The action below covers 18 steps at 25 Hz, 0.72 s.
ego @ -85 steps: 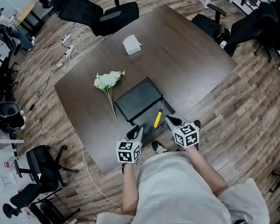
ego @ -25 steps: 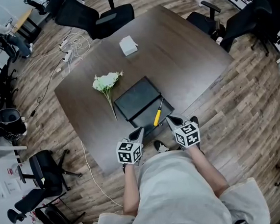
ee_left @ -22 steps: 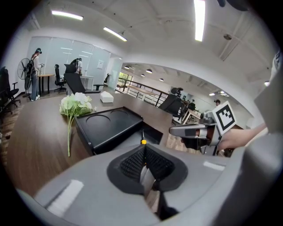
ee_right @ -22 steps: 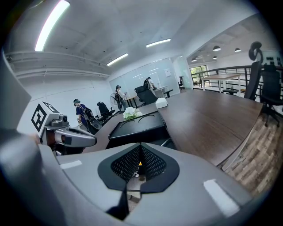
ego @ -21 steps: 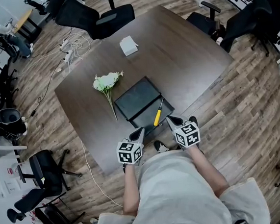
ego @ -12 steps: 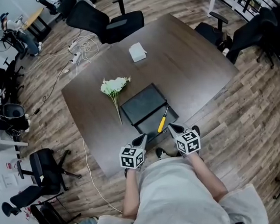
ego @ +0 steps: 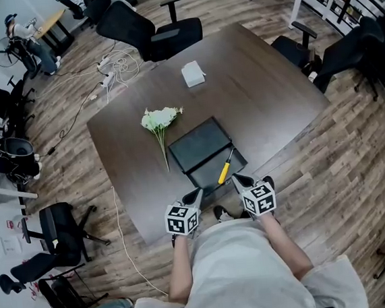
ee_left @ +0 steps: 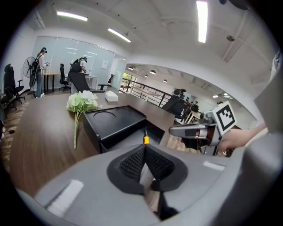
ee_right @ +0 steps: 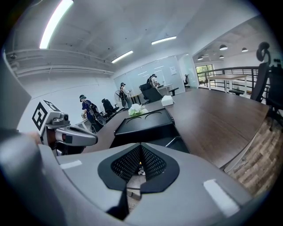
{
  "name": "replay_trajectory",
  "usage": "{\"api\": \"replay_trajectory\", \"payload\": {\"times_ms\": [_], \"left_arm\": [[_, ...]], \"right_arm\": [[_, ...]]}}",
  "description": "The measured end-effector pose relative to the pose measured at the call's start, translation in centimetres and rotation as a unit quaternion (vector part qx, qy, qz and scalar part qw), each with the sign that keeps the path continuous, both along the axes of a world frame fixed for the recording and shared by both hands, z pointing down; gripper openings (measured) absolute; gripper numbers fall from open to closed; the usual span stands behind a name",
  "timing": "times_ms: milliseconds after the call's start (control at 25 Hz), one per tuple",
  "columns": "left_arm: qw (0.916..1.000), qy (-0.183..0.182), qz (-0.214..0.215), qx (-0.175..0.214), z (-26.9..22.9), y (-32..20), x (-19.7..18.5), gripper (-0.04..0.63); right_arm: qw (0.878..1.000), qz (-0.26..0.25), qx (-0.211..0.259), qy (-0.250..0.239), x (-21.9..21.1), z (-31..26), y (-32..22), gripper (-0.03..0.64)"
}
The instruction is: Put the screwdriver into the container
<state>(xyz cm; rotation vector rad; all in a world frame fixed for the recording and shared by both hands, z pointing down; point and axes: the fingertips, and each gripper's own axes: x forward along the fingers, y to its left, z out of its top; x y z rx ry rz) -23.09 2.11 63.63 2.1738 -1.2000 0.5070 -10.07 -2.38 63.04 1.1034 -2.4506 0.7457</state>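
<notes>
A screwdriver (ego: 224, 170) with a yellow handle lies at the near right of the black container (ego: 198, 146) on the dark table, its shaft pointing away from me. Whether it rests inside the low near section or on its rim I cannot tell. My left gripper (ego: 195, 195) hovers at the table's near edge, just left of the handle, shut and empty. My right gripper (ego: 238, 179) is just right of the handle, also shut on nothing. In the left gripper view the handle's yellow tip (ee_left: 145, 140) shows above the closed pads (ee_left: 132, 161), with the container (ee_left: 116, 121) behind.
White flowers (ego: 161, 119) lie left of the container, and a white box (ego: 193, 74) sits farther back. Black office chairs (ego: 146, 29) ring the table (ego: 269, 102). Cables trail on the wood floor (ego: 106, 63) at the left. People stand in the distance (ee_right: 86, 108).
The head view has shifted slightly, so the table sits a little further right in frame. Both grippers stay shut near the front edge; the screwdriver has not moved.
</notes>
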Motion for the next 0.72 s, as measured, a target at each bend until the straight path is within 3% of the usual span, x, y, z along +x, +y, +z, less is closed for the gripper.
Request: {"api": "replay_trajectory", "payload": {"times_ms": [360,720], "left_arm": [[0.9995,0.023,-0.02,-0.011,-0.23,-0.04,-0.2,0.054],[0.9991,0.021,-0.036,-0.002,-0.43,-0.64,-0.7,0.054]], "right_arm": [[1.0,0.004,-0.009,0.0,0.45,0.01,0.28,0.002],[1.0,0.005,-0.017,-0.001,0.77,0.03,0.49,0.002]]}}
